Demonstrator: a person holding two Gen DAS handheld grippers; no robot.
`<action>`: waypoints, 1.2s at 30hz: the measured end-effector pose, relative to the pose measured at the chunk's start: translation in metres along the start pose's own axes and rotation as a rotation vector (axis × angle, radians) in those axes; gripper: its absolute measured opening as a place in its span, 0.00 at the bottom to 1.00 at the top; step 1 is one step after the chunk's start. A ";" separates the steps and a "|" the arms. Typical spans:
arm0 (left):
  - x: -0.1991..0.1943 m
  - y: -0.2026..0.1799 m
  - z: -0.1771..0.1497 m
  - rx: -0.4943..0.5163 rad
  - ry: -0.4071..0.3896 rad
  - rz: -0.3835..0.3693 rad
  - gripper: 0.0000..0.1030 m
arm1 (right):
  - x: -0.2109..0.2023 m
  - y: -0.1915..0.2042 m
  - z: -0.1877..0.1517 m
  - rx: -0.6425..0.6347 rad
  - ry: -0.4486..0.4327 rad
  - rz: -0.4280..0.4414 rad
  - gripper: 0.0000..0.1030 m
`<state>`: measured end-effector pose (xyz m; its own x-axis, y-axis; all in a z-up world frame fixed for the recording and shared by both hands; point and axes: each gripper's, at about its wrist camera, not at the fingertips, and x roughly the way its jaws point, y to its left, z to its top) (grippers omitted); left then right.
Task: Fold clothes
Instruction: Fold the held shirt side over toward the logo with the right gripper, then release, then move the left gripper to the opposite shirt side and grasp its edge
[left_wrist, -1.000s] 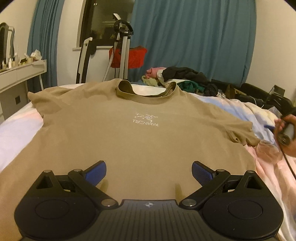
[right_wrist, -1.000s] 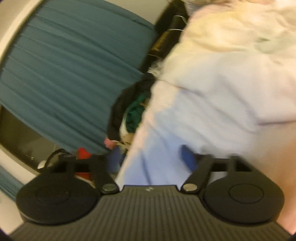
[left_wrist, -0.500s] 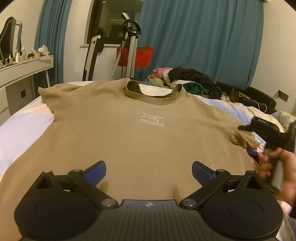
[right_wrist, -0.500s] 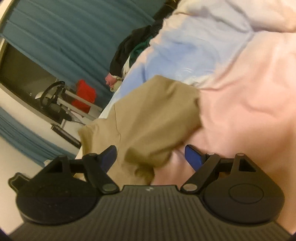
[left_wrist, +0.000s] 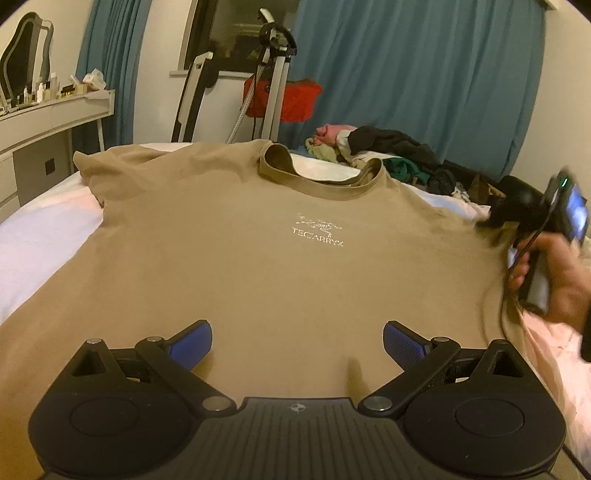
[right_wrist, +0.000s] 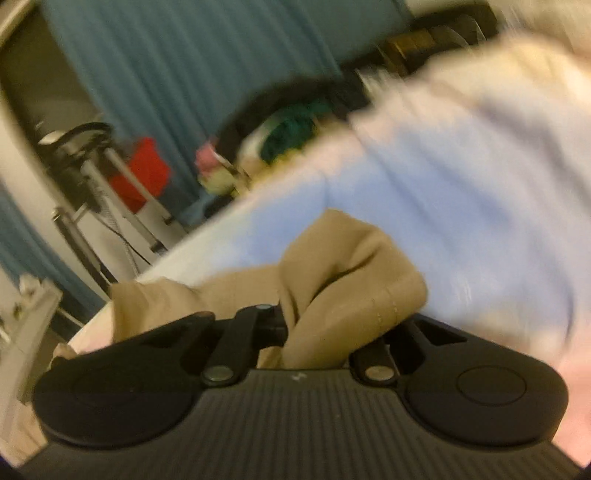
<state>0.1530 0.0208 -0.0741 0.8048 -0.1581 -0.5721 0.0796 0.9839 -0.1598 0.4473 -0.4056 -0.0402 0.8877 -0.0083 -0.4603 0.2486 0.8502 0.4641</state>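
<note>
A tan T-shirt lies spread front-up across a bed, its collar toward the far end and a small pale logo on the chest. The sleeve at the far left lies flat on the sheet. The other sleeve is bunched up and pinched in the right gripper, whose jaws are clamped tight on the cloth; that view is blurred. In the left wrist view the right gripper sits at the shirt's right edge, carried by a hand.

The left gripper hovers over the shirt's lower part with its 2 blue pads spread wide and nothing between them.

Beyond the collar a heap of clothes rests on the bed. Behind it hang teal curtains, with a red bag on a metal stand by the window. A white desk stands along the left wall.
</note>
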 end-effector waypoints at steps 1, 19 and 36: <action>0.000 0.000 0.002 -0.003 0.000 0.000 0.97 | -0.006 0.011 0.004 -0.051 -0.015 -0.004 0.12; -0.081 0.075 0.028 -0.268 -0.191 0.116 0.97 | -0.013 0.290 -0.152 -1.023 -0.102 -0.074 0.12; -0.043 0.092 0.030 -0.244 -0.111 0.153 0.97 | -0.061 0.258 -0.128 -0.594 0.023 0.224 0.84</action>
<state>0.1436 0.1211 -0.0399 0.8568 0.0137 -0.5155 -0.1804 0.9445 -0.2747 0.4073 -0.1184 0.0104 0.8831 0.2096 -0.4197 -0.2057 0.9771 0.0551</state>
